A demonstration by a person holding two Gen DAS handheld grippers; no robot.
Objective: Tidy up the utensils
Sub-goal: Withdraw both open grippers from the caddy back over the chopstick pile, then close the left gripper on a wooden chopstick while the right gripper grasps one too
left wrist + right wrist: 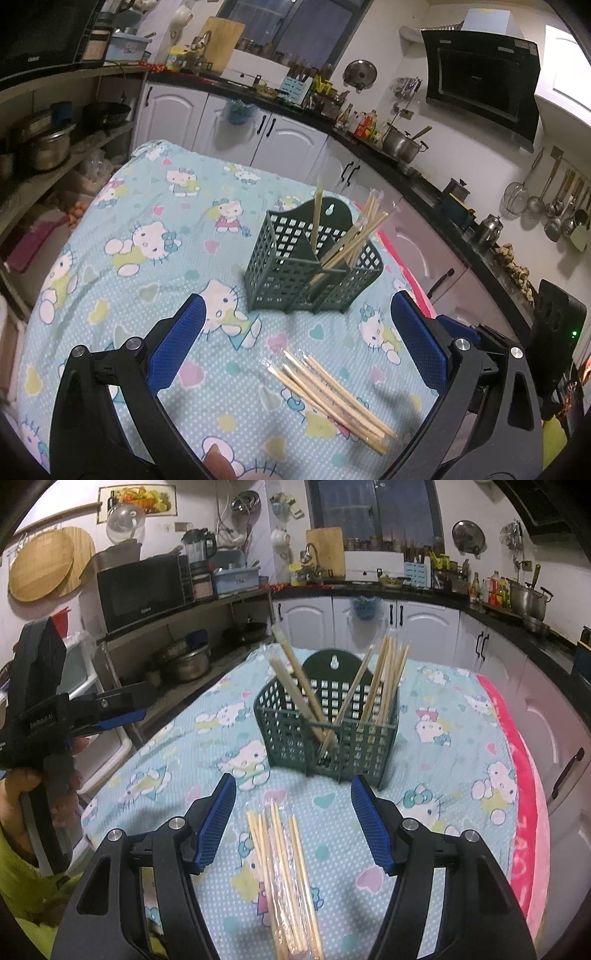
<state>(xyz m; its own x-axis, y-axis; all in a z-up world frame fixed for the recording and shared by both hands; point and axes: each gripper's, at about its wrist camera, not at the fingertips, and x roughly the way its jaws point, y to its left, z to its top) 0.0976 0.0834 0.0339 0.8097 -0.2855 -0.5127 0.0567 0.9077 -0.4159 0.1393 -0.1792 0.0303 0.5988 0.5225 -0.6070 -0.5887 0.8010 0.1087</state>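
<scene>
Both grippers, left (295, 325) and right (293, 801), have fingers wide open and empty, so I'd say halfway: wrapped chopsticks (288, 878) lie on the table (461, 775), others already stand in the green basket (328, 734).

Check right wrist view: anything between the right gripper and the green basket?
Only bare tablecloth. The right gripper is open over the wrapped chopsticks, whose tips stop short of the green basket.

This is a home kitchen. A black microwave (142, 590) sits on a shelf, with pots (186, 662) on the shelf under it. White cupboards (428, 622) stand to the microwave's right. Ladles (554, 206) hang on the wall.
</scene>
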